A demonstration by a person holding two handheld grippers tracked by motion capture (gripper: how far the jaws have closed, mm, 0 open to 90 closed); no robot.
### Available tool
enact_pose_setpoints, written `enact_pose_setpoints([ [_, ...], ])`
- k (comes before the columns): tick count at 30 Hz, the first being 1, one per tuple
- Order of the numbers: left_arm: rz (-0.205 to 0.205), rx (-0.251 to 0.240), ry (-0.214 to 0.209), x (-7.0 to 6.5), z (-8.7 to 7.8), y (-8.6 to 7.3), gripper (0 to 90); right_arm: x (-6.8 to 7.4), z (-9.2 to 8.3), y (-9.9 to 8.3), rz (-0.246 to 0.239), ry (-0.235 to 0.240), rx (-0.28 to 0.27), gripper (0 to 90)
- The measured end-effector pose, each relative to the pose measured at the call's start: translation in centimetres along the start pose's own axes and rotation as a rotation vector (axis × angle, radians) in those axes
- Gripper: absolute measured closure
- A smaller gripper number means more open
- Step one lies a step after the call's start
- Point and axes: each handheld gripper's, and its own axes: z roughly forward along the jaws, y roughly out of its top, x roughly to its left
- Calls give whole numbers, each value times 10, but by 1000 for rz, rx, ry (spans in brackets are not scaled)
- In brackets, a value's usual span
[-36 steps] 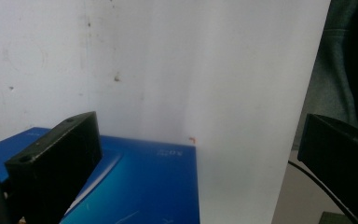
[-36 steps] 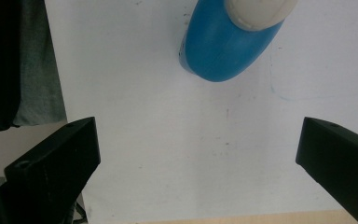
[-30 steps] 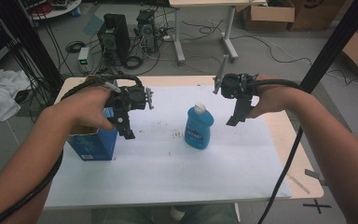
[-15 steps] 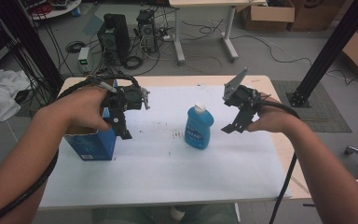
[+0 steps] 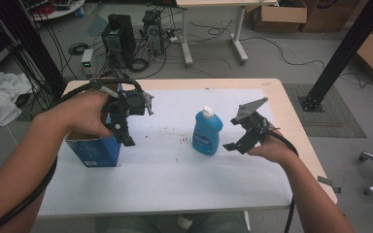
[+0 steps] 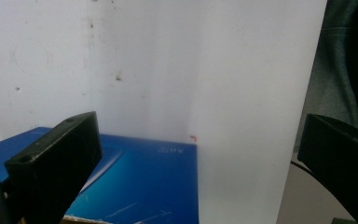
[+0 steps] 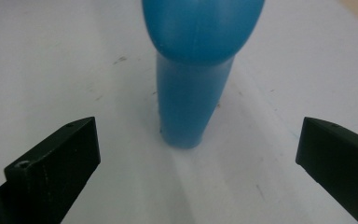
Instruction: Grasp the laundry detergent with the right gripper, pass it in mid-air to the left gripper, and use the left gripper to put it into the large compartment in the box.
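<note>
Pretty clearly a lab or workshop space: bare grey floor with cables snaking everywhere, a couple of computer towers sitting on the ground, cardboard boxes along the back, a black metal post. The white heap at left might be cloth.

Blue bottle upright between left claw and right claw.

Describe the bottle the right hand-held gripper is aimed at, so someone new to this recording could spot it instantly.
Start at the white-topped table and look just right of its middle. There a blue bottle stands upright, with the open right hand-held gripper close beside it. Its white cap and rounded plastic body set it apart from the blue box at the table's left side.
</note>
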Motion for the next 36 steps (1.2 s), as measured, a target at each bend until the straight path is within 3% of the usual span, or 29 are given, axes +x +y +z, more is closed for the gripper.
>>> enact_pose_setpoints([
  [1,-1,3,0,0,0,0,1,0,5,-8,27,-8,-47,0],
  [3,3,4,6,-1,0,0,1,0,10,-14,56,1,-84,0],
  [8,4,-8,8,-2,-1,0,1,5,24,-22,69,-21,-127,0],
  [15,0,-11,9,-3,-2,-1,1,9,50,-33,135,-1,-231,0],
  [21,3,-9,9,-4,-1,-3,1,8,61,-36,179,-5,-299,0],
  [36,-8,-6,11,-5,-2,-7,1,12,89,-36,205,-54,-376,0],
])
